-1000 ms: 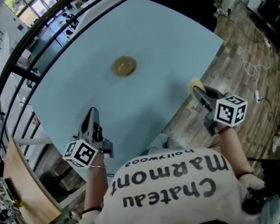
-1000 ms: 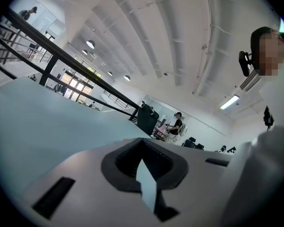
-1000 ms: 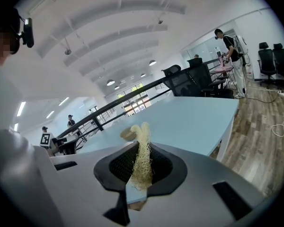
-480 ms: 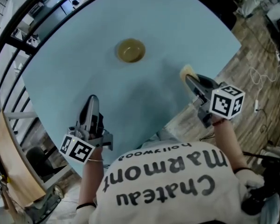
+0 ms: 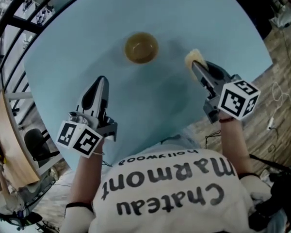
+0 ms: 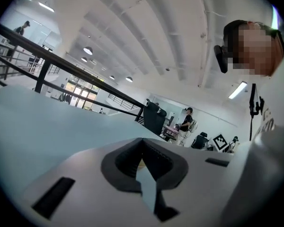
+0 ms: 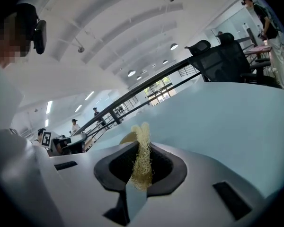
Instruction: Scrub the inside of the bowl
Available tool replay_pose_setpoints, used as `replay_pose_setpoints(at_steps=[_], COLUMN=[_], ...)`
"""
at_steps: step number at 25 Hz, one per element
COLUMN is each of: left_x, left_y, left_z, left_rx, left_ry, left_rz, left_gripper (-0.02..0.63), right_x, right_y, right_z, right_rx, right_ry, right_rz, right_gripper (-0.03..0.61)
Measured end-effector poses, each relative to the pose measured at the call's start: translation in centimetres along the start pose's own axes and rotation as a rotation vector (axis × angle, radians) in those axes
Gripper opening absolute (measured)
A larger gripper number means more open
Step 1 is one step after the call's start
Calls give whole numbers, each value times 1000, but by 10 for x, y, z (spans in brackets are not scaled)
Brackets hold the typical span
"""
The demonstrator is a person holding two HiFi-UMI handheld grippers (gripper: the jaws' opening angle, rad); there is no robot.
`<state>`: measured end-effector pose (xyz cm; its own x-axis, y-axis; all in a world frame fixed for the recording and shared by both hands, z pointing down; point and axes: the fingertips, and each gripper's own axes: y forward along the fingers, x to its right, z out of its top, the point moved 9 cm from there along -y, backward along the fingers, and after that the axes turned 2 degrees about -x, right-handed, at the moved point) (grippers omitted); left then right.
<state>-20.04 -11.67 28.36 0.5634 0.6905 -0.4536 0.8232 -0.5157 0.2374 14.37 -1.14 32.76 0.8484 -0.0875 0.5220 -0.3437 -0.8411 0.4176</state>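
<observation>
— Both grippers have pushed in across the table (image 5: 218, 18) toward the bowl (image 5: 141, 47); a second ago they hung back near the person's edge, and the right one was out by the table's side.

— Right gripper (image 5: 196, 66) made the bigger move, didn't it? Its scrubber (image 5: 194, 58) is now near the bowl's right side, though not touching it.

— Correct, there's bare table between them. And the grip looks firm: the jaws are pinched together on that yellow fibrous scrubber (image 7: 143, 155), which sticks out past the tips with the bowl (image 7: 127, 137) peeking out behind it.

— What about the left gripper (image 5: 101, 80)?

— Jaws pressed fully together, nothing in them. It has crept closer too, but it's stopped short of the bowl, on the near left.

— So no scrubbing yet.

— None. The bowl sits upright, alone in the middle of the table, nothing steadying it. I'd say this is the approach: scrubber almost at the rim, inside not yet reached.

— If that left one stays shut, can it hold the bowl?

— Only by pressing against the wall, I reckon. Otherwise a light bowl may skid once the scrubber pushes in.
</observation>
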Motion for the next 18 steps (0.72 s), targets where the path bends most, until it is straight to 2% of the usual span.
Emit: replay_pose_setpoints(at_steps=[4, 7, 10, 13, 18], left_x=[5, 5, -1, -6, -10], left_y=[30, 54, 76, 93, 116], left_z=[-13, -12, -19, -35, -60], left_rx=[7, 29, -5, -33, -85], left_ry=[-162, -273, -300, -288, -327], left_rz=[77, 140, 251, 342, 383], left_gripper=[17, 108, 193, 201, 204], right_x=[19, 32, 30, 31, 43], right_y=[20, 40, 58, 65, 71], right_z=[18, 48, 85, 99, 91], right_rx=[-57, -113, -147, -167, -204], right_ry=[-18, -61, -151, -233, -220], right_rz=[96, 167, 269, 320, 355], right_gripper=[61, 61, 61, 61, 61])
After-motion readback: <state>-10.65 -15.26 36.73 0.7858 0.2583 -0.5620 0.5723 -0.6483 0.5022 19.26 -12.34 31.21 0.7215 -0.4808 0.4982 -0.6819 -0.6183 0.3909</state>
